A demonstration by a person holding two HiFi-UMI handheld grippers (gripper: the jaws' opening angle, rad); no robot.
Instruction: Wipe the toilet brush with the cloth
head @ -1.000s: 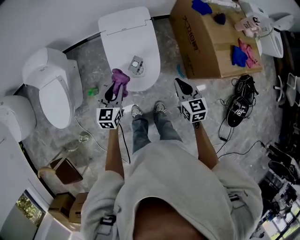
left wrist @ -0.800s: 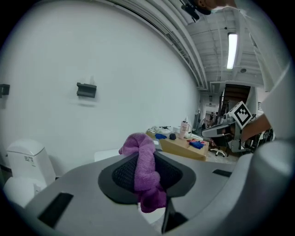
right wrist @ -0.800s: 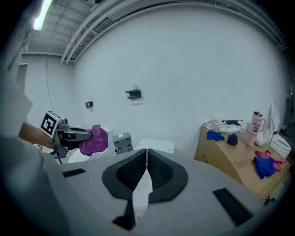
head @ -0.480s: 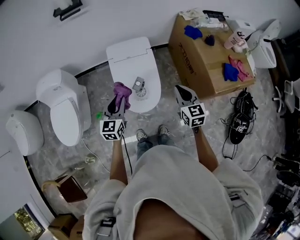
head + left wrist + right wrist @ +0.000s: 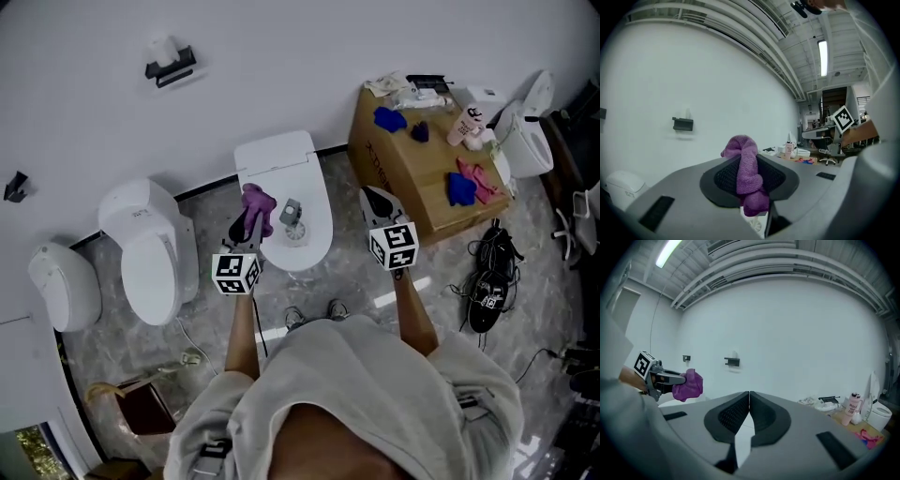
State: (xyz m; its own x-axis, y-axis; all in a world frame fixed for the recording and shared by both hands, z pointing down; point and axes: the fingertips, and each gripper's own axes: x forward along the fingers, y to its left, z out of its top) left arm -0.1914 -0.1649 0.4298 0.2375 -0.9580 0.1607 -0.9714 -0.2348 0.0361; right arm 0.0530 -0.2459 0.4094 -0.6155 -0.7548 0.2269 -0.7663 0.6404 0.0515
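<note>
A purple cloth [image 5: 258,203] is pinched in my left gripper [image 5: 249,212], which is shut on it; in the left gripper view the cloth [image 5: 747,174] bunches up between the two pads and hangs below them. My right gripper [image 5: 373,197] is shut with nothing in it, its pads [image 5: 761,414] meeting. Both are held over the front of a white toilet [image 5: 274,153] with its lid down. A small grey object on a round white base [image 5: 293,217] stands on that lid between the grippers; I cannot tell whether it is the brush. The right gripper view shows the cloth [image 5: 690,384] at left.
A cardboard box [image 5: 401,173] with blue and pink cloths and a bottle stands at right, with a white toilet [image 5: 525,131] beyond it. Two more toilets [image 5: 150,248] [image 5: 61,286] stand at left. Black shoes [image 5: 487,281] and cables lie on the floor. A black holder [image 5: 171,64] hangs on the wall.
The head view has tilted up toward the wall. Both grippers sit further over the toilet lid. The left one still holds the cloth; the right stays shut.
</note>
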